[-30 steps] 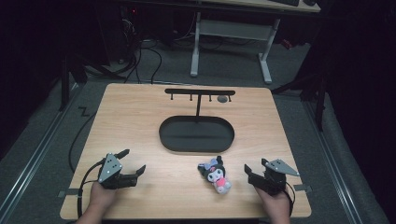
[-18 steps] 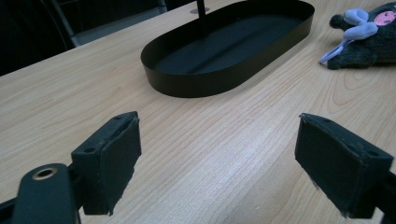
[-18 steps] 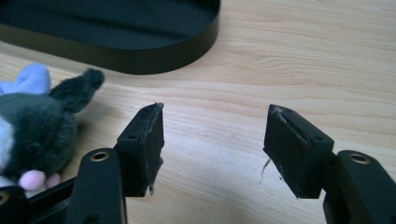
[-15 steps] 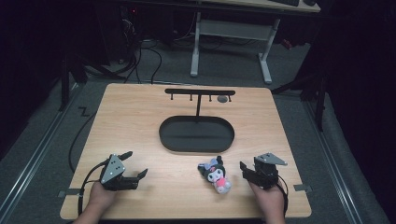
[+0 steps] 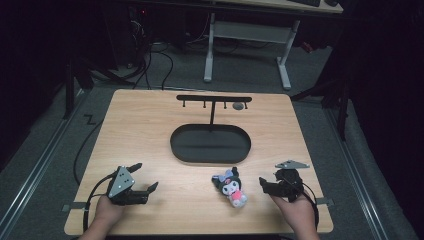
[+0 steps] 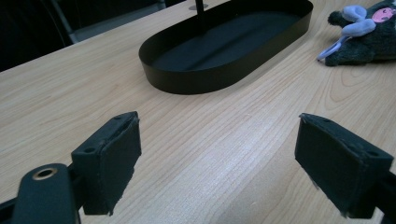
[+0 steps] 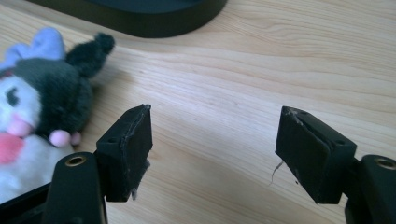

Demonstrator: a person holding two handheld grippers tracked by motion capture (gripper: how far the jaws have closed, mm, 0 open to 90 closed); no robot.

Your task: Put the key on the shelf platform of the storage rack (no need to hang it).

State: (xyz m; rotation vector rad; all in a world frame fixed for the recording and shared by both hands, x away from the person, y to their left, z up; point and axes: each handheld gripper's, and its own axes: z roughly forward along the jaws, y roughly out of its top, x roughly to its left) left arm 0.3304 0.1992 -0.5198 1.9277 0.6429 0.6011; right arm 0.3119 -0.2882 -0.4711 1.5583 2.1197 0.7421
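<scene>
1. A small plush toy (image 5: 229, 187) with a dark head, lilac bow and pink-and-white body lies on the wooden table (image 5: 150, 125), on the person's side of the black oval tray (image 5: 210, 144) and clear of its wall.

2. The right gripper (image 5: 267, 186) rests near the table's front edge, just beside the plush toy on its right, jaws pointing toward it. In the right gripper view the two black pads (image 7: 128, 149) stand wide apart with bare wood between them; the plush toy (image 7: 42, 116) sits just off the left-hand jaw, not yet between the two.

3. The left gripper (image 5: 146, 179) lies well apart from the plush toy, on its far left. Its jaws are likewise spread, nothing between them; its own view looks across the boards toward the tray (image 6: 224, 74) and the plush toy (image 6: 364, 37) beyond.

4. A black hanger stand (image 5: 213, 100) rises from the tray's far side, its crossbar carrying short pegs.

5. The step in hand appears to be the approach to a pick-up, with the right gripper the likelier one to make it.

6. The next move calls for swinging the right gripper sideways until the soft body sits squarely between the pads, then closing gently on it, probably to carry it toward the tray or stand.
</scene>
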